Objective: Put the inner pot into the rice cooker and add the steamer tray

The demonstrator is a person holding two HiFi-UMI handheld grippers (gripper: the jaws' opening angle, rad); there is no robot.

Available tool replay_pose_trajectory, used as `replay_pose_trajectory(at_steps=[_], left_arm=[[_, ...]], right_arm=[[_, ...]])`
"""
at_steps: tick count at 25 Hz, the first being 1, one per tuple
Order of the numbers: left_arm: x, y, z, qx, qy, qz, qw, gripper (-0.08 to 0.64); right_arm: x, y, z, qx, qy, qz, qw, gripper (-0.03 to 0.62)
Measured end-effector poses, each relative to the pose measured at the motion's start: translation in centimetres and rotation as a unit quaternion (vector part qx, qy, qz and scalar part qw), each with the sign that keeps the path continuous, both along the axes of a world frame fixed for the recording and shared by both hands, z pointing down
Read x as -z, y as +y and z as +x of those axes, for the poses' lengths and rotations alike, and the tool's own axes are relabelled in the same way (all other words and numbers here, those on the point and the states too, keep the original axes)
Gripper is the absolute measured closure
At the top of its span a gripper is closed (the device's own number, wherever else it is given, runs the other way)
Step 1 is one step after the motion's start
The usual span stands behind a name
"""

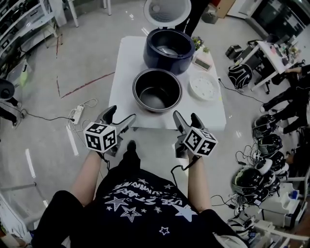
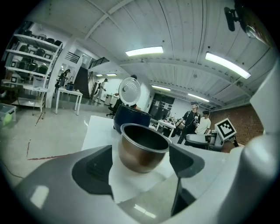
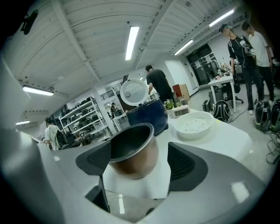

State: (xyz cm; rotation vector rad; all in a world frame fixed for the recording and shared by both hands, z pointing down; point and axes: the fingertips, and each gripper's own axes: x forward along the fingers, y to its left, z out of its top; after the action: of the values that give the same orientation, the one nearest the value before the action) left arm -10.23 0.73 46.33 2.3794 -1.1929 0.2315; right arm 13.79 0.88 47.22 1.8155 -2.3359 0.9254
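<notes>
Writing: white print on the shirt is too blurred to read; the cubes bear square markers only. Pot stands upright near the table's front edge, just before the cooker, whose lid is raised. Tray lies just right of the pot, apart from it. Left claw and right claw are released and empty, short of the table edge, with the pot in open sight beyond each. Cables lie on the floor to the left.

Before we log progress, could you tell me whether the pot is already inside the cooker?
No, the pot stands on the table in front of the open cooker.
</notes>
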Motion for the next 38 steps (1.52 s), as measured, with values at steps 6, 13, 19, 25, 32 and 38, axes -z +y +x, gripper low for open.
replay_pose_trajectory(at_steps=[6,13,19,25,32,38], left_arm=[[-0.5,-5.7,-1.1,-0.004,0.008,-0.007,0.9999,0.161],[-0.9,-11.3,-1.8,-0.016,0.007,-0.012,0.9998,0.161],[-1.3,-13.9,-0.7,-0.045,0.011,-0.023,0.9987,0.161],[-2.0,-15.1,0.7,-0.069,0.005,-0.032,0.9971,0.161],[-2.8,-15.7,2.2,-0.098,-0.024,-0.045,0.9939,0.164],[-4.2,-16.6,3.5,-0.099,-0.055,-0.082,0.9902,0.205]], right_arm=[[0.0,-6.1,0.3,-0.008,0.028,-0.013,0.999,0.184],[-2.0,-11.1,-0.1,-0.007,0.052,-0.067,0.996,0.199],[-4.4,-12.5,-0.1,0.003,0.094,-0.128,0.987,0.306],[-6.4,-12.9,0.7,-0.028,0.107,-0.178,0.978,0.497],[-6.5,-13.0,0.4,-0.034,0.093,-0.178,0.979,0.508],[-6.5,-13.0,0.4,-0.033,0.092,-0.178,0.979,0.508]])
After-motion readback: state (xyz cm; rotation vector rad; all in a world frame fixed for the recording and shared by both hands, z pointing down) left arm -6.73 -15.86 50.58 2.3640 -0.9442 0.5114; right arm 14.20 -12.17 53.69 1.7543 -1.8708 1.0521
